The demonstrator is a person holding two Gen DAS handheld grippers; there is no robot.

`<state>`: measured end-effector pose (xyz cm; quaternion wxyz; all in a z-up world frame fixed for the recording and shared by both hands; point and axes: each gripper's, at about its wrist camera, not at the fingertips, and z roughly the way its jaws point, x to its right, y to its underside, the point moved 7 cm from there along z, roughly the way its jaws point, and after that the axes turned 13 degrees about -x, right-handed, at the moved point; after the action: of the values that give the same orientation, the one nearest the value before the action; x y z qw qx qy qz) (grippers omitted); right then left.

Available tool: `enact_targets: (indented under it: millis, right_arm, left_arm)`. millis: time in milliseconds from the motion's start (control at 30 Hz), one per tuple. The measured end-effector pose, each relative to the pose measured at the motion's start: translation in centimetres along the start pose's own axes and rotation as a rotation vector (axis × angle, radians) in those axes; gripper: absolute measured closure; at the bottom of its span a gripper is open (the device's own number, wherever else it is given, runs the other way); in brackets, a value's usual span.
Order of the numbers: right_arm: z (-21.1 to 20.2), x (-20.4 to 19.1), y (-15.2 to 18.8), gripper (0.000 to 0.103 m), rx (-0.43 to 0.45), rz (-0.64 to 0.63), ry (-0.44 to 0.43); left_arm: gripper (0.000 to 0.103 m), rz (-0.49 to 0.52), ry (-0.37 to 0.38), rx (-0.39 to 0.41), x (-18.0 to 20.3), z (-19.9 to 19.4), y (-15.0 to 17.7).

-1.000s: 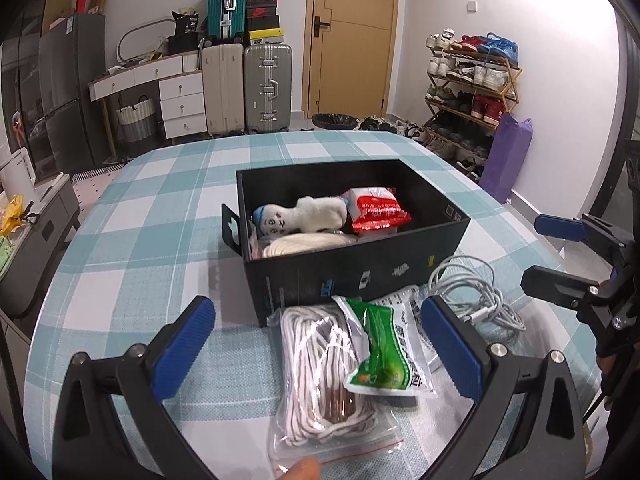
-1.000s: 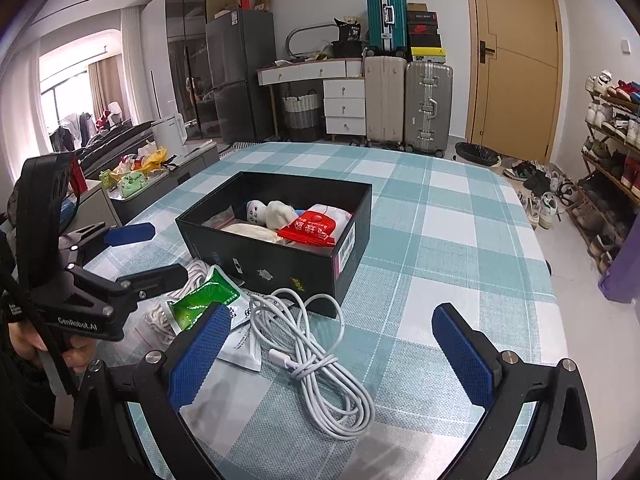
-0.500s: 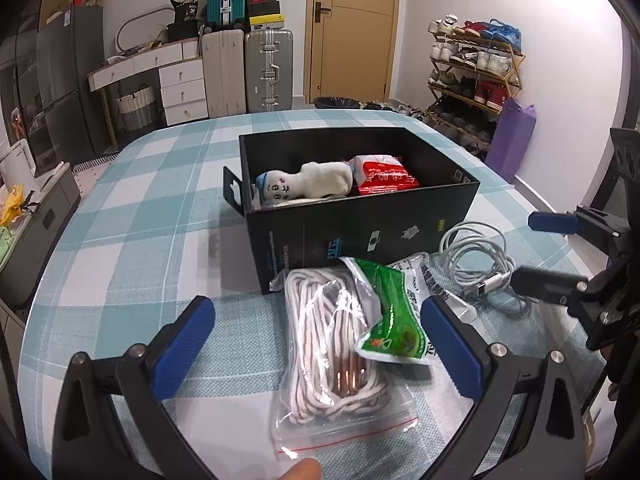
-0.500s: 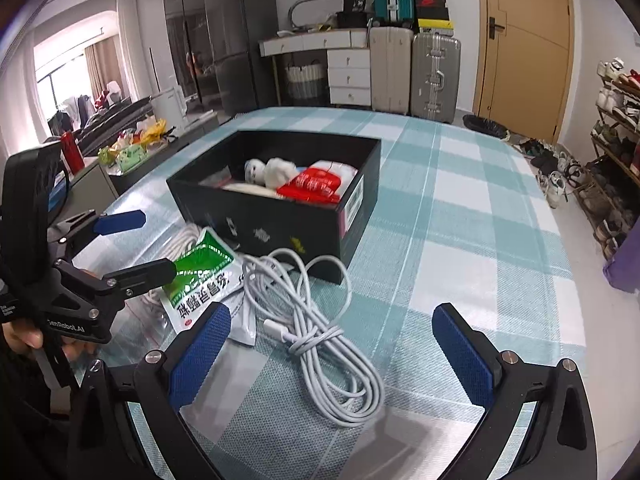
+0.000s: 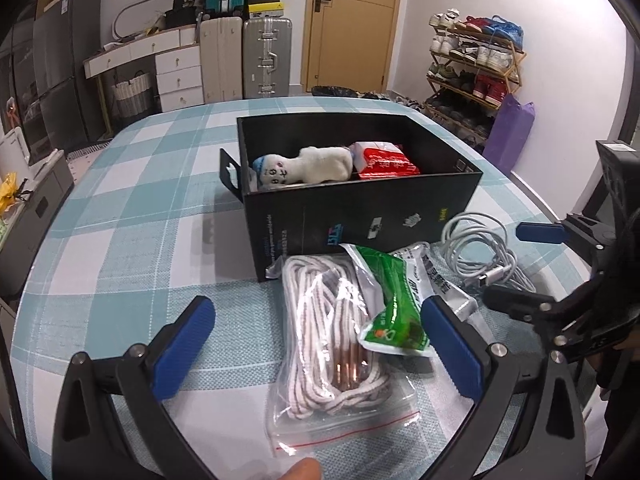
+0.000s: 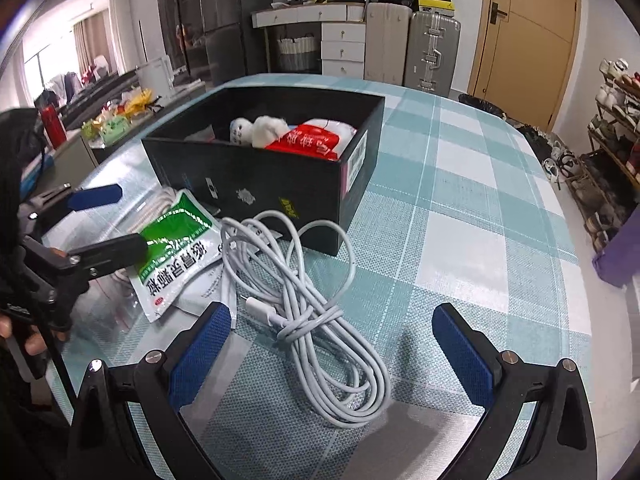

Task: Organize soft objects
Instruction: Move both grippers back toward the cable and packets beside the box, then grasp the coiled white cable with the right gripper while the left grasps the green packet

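Observation:
A black box (image 5: 360, 216) (image 6: 256, 176) on the checked table holds a white plush toy (image 5: 304, 166) (image 6: 260, 128) and a red packet (image 5: 384, 160) (image 6: 310, 140). In front of it lie a clear bag of white rope (image 5: 332, 332), a green and white pouch (image 5: 394, 304) (image 6: 176, 248) and a coiled white cable (image 5: 480, 252) (image 6: 304, 300). My left gripper (image 5: 316, 344) is open, its fingers either side of the rope bag and pouch. My right gripper (image 6: 332, 356) is open just above the cable.
The checked tablecloth (image 5: 120, 208) (image 6: 460, 208) has free room left and right of the box. Suitcases (image 5: 264, 60), white drawers (image 5: 176, 72), a door (image 6: 520, 28) and a shoe rack (image 5: 472, 68) stand in the room behind. A fingertip (image 5: 300, 470) shows at the bottom edge.
Both grippers have come lower and closer to the table. The rope bag and pouch sit larger between my left fingers, the cable larger between my right. Nothing was taken hold of.

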<state>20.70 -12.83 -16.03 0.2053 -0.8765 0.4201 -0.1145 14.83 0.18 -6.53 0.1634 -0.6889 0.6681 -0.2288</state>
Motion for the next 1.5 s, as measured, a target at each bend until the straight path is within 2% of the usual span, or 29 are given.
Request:
enact_targets:
  millis: [400,600,767,833,1100,1500]
  right_arm:
    - [0.7,-0.3,-0.5,0.002,-0.001,0.003,0.055]
    - [0.9,-0.6,-0.3,0.022,-0.009,-0.009,0.026]
    - [0.8,-1.5,-0.4,0.047,-0.002,-0.04,-0.019]
    - [0.7,-1.9,-0.3,0.051,0.003,-0.052,-0.025]
    - [-0.1,-2.0,0.1,0.052,0.007,-0.062,-0.07]
    - [-3.5,-1.4,-0.4,0.052,0.098,-0.057,-0.075]
  left_arm:
    - [0.0,0.0,0.027,-0.016,0.1,0.2,0.2]
    - [0.0,-0.005,0.031,-0.02,0.1,0.2,0.3]
    - [0.0,-0.006,0.032,-0.021,-0.1,0.3,0.3]
    - [0.0,-0.008,0.033,-0.021,-0.1,0.3,0.3]
    - [0.0,-0.009,0.036,-0.023,-0.2,0.4,0.3]
    - [0.0,-0.015,0.028,-0.019,0.0,0.0,0.5]
